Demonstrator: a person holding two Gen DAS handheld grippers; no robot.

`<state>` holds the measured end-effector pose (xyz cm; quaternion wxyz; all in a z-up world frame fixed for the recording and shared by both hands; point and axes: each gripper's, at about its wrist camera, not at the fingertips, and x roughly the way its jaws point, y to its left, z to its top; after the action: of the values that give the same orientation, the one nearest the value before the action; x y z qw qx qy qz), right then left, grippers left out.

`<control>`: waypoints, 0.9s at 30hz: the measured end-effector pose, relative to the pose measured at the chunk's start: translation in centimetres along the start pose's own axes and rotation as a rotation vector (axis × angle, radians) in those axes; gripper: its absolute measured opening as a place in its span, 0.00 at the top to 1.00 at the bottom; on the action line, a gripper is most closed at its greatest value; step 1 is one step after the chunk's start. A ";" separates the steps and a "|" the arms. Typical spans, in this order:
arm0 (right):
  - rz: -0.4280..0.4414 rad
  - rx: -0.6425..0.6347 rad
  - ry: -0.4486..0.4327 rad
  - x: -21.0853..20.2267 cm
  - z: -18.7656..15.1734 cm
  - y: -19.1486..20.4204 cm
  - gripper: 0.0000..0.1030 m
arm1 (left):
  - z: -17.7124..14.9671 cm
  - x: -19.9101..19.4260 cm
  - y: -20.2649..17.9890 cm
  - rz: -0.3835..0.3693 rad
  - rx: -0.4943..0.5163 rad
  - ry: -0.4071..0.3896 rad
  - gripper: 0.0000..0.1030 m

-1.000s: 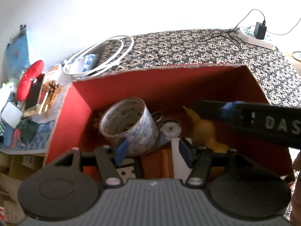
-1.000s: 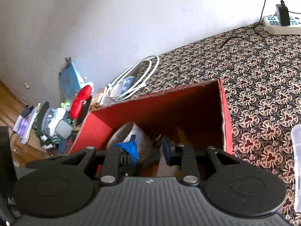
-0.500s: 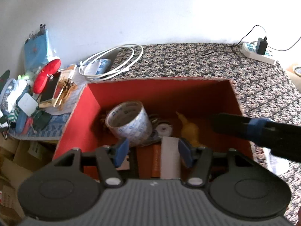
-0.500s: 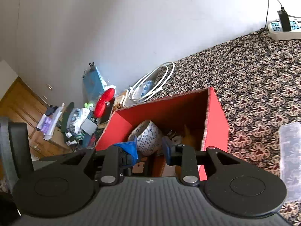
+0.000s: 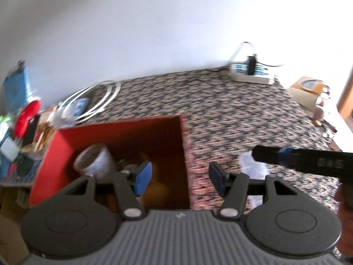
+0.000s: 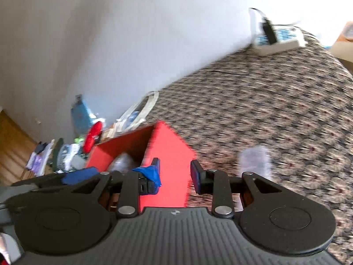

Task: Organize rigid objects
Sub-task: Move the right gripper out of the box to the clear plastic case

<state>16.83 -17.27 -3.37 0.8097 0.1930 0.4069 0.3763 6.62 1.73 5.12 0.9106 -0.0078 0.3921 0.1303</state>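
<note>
Hovering with jaws apart and empty, left gripper point(image 5: 180, 177) and right gripper point(image 6: 175, 174) flank the red box point(image 5: 185, 154), tape roll point(image 5: 94, 161) already inside; clear item point(image 6: 254, 160) ahead-right looks unsorted

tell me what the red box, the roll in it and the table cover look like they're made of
Red open-topped box: probably cardboard with a matte red finish; its walls are thin and flat with a pale raw top edge.
Pale roll of tape: likely plastic packing tape, slightly glossy, wound on a hollow ring; blur hides detail.
Brown floral-patterned table cover: looks like woven fabric, matte, with a repeating print.
</note>
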 end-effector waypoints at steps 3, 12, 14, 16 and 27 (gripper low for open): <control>-0.039 0.029 0.008 -0.8 -0.3 -2.4 0.87 | -0.2 0.4 -2.8 -0.040 0.046 0.000 0.39; -0.087 0.089 0.065 -1.0 -1.6 -7.5 0.87 | -2.5 4.8 -8.7 -0.171 0.133 0.106 0.32; -0.090 0.105 0.079 -0.8 -1.9 -8.5 0.87 | -3.2 6.0 -9.4 -0.192 0.137 0.133 0.31; -0.094 0.119 0.093 -0.6 -2.3 -9.3 0.87 | -3.9 7.4 -10.0 -0.199 0.134 0.161 0.31; -0.065 0.214 0.122 1.0 -2.6 -13.6 0.86 | -4.8 13.2 -12.1 -0.203 0.086 0.234 0.30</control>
<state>21.27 -25.22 -13.85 0.7699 0.2419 0.4994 0.3151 14.87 -7.42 -8.73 0.8668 -0.0233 0.4978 0.0190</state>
